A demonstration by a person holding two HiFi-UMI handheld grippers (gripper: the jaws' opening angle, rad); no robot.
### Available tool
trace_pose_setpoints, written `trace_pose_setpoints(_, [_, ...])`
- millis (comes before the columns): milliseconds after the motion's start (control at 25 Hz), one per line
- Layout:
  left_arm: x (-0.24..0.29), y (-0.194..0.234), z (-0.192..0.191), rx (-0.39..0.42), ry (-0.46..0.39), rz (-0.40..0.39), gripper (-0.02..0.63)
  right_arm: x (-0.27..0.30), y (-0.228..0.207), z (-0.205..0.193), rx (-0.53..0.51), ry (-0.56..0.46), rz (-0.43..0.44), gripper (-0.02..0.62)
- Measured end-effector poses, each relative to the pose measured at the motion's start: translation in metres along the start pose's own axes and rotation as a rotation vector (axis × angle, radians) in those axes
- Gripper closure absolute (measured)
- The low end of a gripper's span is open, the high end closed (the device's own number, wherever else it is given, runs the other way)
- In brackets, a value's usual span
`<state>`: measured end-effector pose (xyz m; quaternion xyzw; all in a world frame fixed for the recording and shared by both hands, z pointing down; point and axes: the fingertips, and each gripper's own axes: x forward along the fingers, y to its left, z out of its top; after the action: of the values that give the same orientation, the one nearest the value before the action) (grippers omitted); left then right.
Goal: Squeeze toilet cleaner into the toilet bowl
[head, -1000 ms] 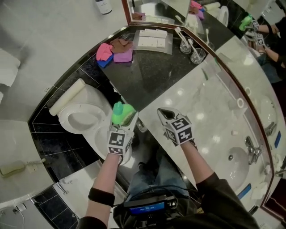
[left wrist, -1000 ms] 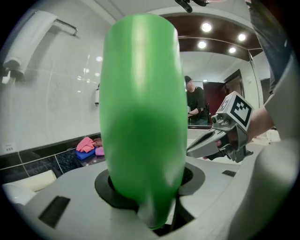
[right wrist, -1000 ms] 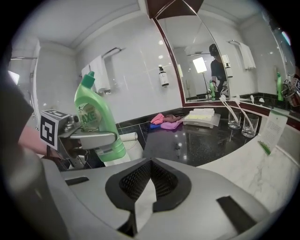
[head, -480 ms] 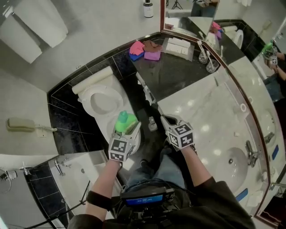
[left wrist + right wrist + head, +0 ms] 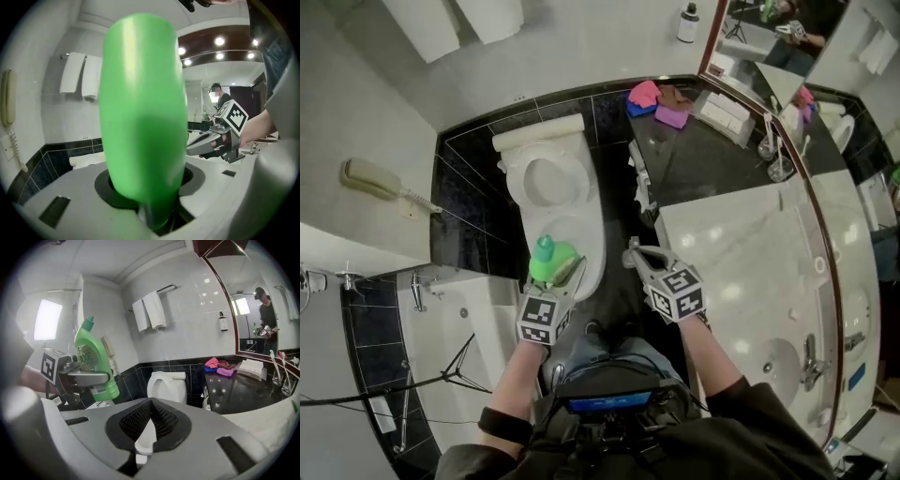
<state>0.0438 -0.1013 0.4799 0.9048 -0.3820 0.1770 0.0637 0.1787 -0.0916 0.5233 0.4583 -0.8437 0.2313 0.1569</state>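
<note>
The white toilet (image 5: 551, 202) stands against the black-tiled wall with its lid up and its bowl (image 5: 546, 181) showing. My left gripper (image 5: 555, 269) is shut on the green toilet cleaner bottle (image 5: 549, 262), held upright over the near end of the toilet. In the left gripper view the green bottle (image 5: 143, 117) fills the middle between the jaws. My right gripper (image 5: 635, 251) is shut with nothing in it, just right of the bottle, above the dark floor. The right gripper view shows the toilet (image 5: 165, 384) ahead and the bottle (image 5: 95, 363) at the left.
A black counter (image 5: 703, 159) right of the toilet carries coloured cloths (image 5: 656, 99) and glasses with toothbrushes (image 5: 776, 155). A marble vanity (image 5: 750, 272) with a sink (image 5: 780, 361) runs along the right. A wall phone (image 5: 373, 178) hangs at the left. Towels (image 5: 150, 310) hang above.
Both grippers have swung left together and now face the toilet, which has come from the left to straight ahead. The bottle stays in the left jaws. The right jaws stay shut.
</note>
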Motion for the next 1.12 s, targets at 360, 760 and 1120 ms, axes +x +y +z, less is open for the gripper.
trace_pose_setpoints(360, [-0.037,0.014,-0.019,-0.028,0.008,0.103,0.405,0.013,0.03,0.007,-0.03,0.012,0.1,0.595])
trace_pose_setpoints(760, [-0.088,0.034,-0.034,-0.002,0.026,0.051,0.405,0.028,0.08,0.007,-0.003,-0.012,0.076,0.595])
trace_pose_setpoints(1120, [-0.15,0.065,-0.065,-0.024,0.029,0.097,0.405,0.043,0.145,-0.008,-0.013,0.016,0.108,0.595])
